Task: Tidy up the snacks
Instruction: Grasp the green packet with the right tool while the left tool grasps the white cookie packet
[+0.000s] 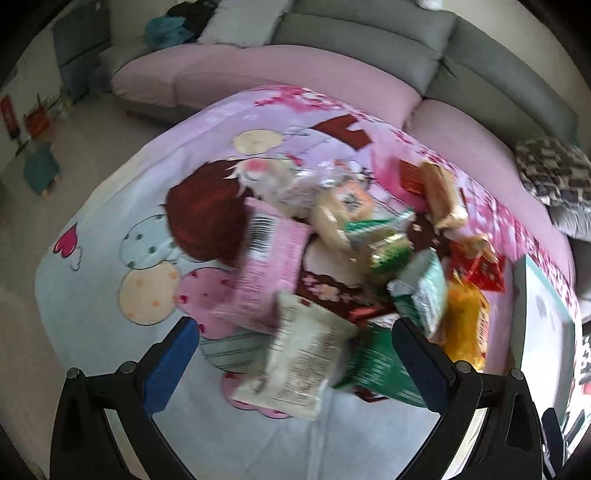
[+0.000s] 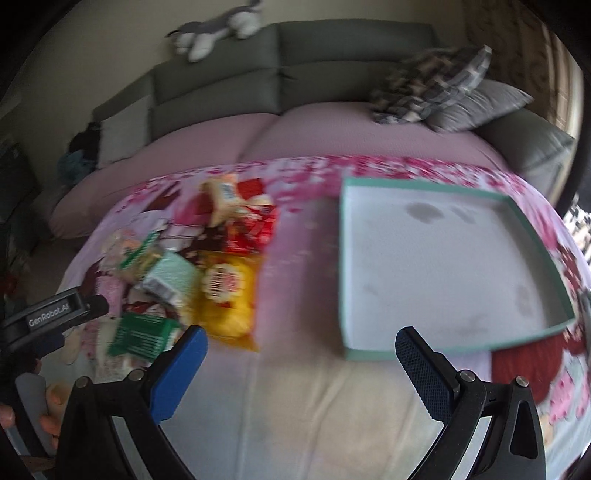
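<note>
A heap of snack packets lies on a pink cartoon-print cloth. It includes a pink box, a white packet, a green packet, a mint packet and a yellow bag. My left gripper is open above the white packet, with nothing pinched. In the right wrist view the heap sits left, with the yellow bag nearest. An empty shallow box with a teal rim lies right. My right gripper is open over bare cloth between them.
A grey sofa with a pink cover runs behind the table. Patterned cushions rest on its right end and a plush toy on its back. A hand holding the left gripper shows at the lower left.
</note>
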`<state>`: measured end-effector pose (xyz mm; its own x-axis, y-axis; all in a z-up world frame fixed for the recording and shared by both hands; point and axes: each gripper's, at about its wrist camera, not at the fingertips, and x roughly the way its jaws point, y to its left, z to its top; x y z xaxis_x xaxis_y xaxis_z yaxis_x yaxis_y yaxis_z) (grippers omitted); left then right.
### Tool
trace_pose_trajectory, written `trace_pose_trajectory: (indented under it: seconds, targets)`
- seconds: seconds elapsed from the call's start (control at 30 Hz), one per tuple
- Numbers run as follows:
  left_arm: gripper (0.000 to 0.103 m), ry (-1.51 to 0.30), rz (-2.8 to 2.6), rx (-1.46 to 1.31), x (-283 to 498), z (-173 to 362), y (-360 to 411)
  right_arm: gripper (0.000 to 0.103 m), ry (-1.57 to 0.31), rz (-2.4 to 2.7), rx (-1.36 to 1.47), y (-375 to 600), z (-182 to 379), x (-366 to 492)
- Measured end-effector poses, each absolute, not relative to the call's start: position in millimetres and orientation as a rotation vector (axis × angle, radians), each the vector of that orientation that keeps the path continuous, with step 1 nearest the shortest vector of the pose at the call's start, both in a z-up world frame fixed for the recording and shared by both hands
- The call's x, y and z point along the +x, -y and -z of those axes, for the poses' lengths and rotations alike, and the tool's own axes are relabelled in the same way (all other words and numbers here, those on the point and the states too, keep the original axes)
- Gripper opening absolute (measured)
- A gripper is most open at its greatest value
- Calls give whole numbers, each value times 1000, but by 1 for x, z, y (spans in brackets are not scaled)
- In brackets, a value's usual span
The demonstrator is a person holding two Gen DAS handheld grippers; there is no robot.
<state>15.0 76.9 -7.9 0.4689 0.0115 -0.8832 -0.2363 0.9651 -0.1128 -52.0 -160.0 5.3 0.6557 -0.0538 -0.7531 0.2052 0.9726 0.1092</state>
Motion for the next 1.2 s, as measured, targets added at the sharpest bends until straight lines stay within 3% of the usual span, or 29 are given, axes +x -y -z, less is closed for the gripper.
trace_pose_trajectory:
  seconds: [0.43,1.2]
  targets:
    - [103,-1209,-205,-388,18,45,-122,102,-872,-93,149,93,8,-26]
    - [103,-1216,-179,-410,27,46,-160,97,-950,-84,-30,12,35,9]
